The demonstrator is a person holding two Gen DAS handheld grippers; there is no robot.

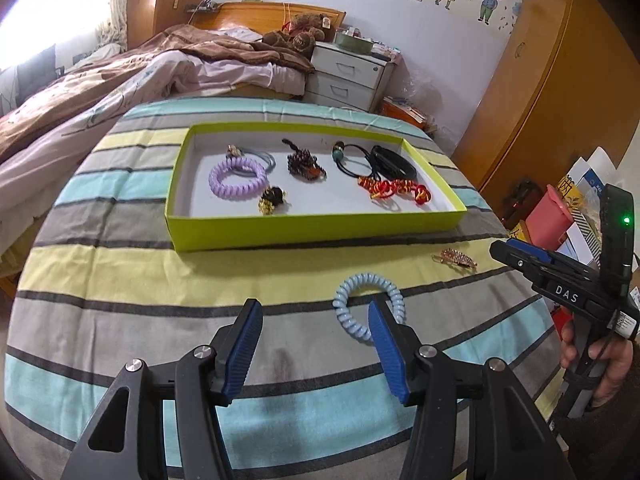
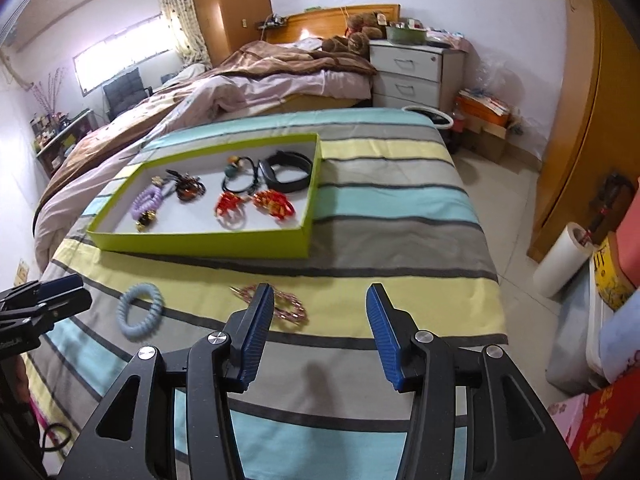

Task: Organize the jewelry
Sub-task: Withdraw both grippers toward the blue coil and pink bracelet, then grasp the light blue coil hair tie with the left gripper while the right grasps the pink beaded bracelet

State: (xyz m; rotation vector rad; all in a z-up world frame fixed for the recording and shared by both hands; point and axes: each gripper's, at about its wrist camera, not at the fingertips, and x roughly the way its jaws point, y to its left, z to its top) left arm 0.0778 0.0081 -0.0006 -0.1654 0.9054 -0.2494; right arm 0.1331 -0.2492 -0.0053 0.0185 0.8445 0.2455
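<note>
A light blue coil hair tie [image 1: 362, 279] lies on the striped cloth, and the right finger of my left gripper [image 1: 314, 305] overlaps it in view. That gripper is open and holds nothing. A gold hair clip [image 1: 456, 258] lies to the right of the tie. In the right wrist view my right gripper [image 2: 320, 288] stands open and holds nothing. Its left finger covers part of the clip [image 2: 290, 306], with the blue tie [image 2: 138, 289] off to the left. Beyond both sits a lime-green box [image 1: 320, 232] holding several pieces, among them a purple coil tie [image 1: 238, 178] and a black band [image 1: 394, 160].
The striped cloth [image 2: 400, 208] covers a table with a bed [image 1: 120, 80] behind it. A white drawer unit [image 2: 412, 76] stands at the back. Boxes and a paper roll [image 2: 560, 260] crowd the floor on the right. A hand [image 1: 600, 364] holds the right gripper's handle.
</note>
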